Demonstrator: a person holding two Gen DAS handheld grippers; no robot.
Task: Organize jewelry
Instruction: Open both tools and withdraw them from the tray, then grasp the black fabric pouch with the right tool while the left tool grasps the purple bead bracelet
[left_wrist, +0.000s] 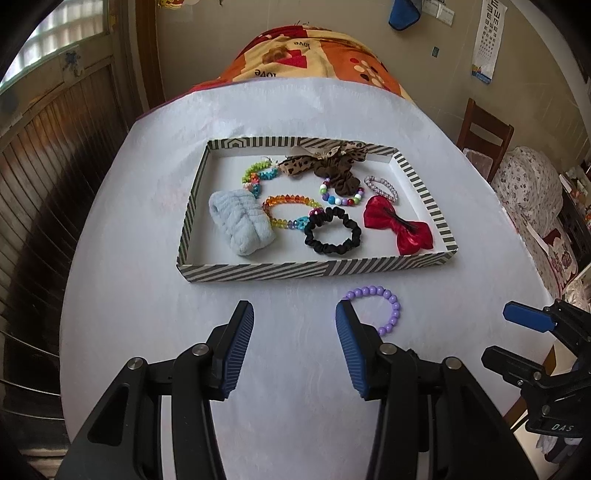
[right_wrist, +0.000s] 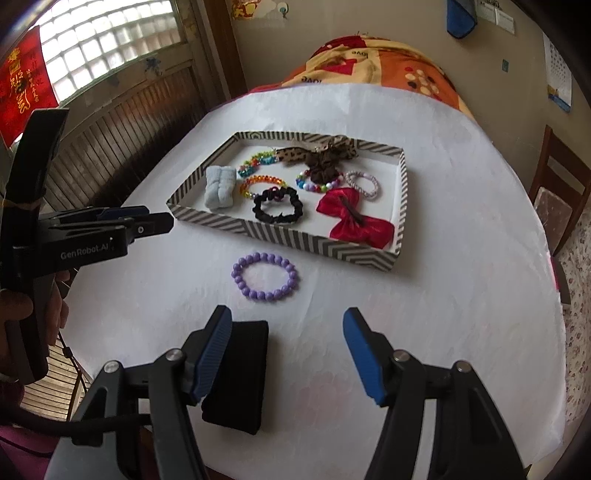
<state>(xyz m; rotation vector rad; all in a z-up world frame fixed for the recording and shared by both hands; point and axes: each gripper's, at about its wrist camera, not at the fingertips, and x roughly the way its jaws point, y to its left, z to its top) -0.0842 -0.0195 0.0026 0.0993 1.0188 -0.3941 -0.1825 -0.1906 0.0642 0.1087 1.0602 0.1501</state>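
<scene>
The purple bead bracelet (right_wrist: 265, 276) lay flat on the white table (right_wrist: 461, 258), just outside the near wall of the striped tray (left_wrist: 314, 268) and towards its right end. The tray already held the other pieces, among them a red bow (left_wrist: 397, 227) at its near right corner, a black scrunchie (left_wrist: 332, 230) and a pale blue cloth roll (left_wrist: 242, 221) by its left wall.

Both tools stood with jaws parted and empty. The left gripper (left_wrist: 294, 314) hovered over bare table, its right finger hiding part of the bracelet's edge in its own view. The right gripper (right_wrist: 287, 321) sat just short of the bracelet, with a black block (right_wrist: 236, 376) on the table's near edge beside its left finger.

The likeliest trouble was a poor pinch. The round beads would probably roll or slide on the smooth cover, so a finger landing on them could push the loop against the tray wall. The two tools were close and might collide if both reached for it. A drop near the tray's right corner could land on the bow.
</scene>
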